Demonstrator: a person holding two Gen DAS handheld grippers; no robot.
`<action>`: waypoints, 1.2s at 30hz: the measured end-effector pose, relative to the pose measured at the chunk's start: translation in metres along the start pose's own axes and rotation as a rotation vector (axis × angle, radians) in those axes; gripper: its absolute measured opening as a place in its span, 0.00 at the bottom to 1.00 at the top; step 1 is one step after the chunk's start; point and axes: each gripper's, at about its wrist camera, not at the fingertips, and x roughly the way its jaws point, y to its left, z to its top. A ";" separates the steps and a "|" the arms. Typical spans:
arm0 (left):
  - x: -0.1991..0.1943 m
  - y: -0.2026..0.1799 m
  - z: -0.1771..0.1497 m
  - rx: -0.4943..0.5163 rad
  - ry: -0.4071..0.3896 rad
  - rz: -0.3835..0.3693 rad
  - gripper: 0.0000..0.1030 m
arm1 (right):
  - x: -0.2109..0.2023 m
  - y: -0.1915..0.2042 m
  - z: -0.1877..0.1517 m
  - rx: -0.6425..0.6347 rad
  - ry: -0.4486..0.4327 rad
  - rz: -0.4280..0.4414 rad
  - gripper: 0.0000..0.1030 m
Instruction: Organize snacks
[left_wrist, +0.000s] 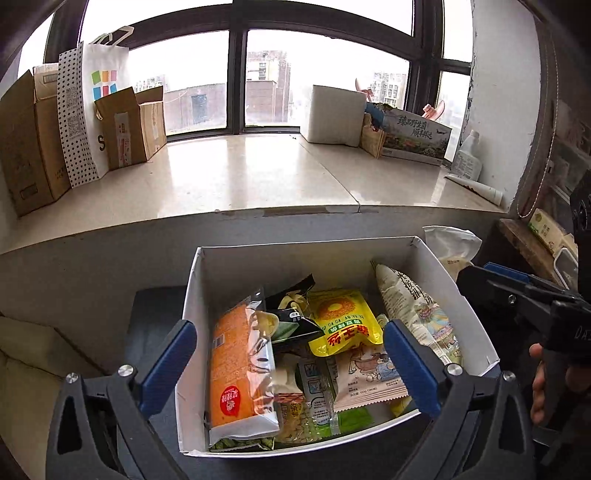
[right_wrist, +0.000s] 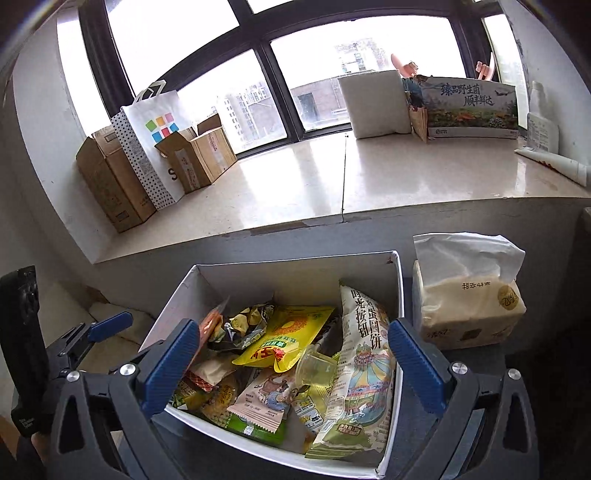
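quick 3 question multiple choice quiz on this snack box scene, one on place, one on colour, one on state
1. Where is the tissue pack?
A. inside the box
B. beside the box, on its right
C. on the windowsill

2. What colour is the pouch in the middle of the box?
A. yellow
B. purple
C. grey

3. How is the right claw?
A. shut on a snack
B. shut on nothing
C. open, holding nothing

Answers: 1 B, it stands outside the right wall; 2 A, it is bright yellow with red print; 3 C, both blue pads stand wide apart over the snacks.
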 end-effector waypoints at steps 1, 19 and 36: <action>-0.004 0.001 0.000 -0.002 -0.009 0.012 1.00 | 0.000 0.000 -0.001 -0.001 0.004 -0.009 1.00; -0.137 -0.027 -0.013 0.049 -0.189 0.043 1.00 | -0.090 0.057 -0.016 -0.220 -0.171 -0.098 1.00; -0.208 -0.044 -0.095 0.021 -0.179 0.015 1.00 | -0.184 0.088 -0.101 -0.208 -0.170 -0.120 1.00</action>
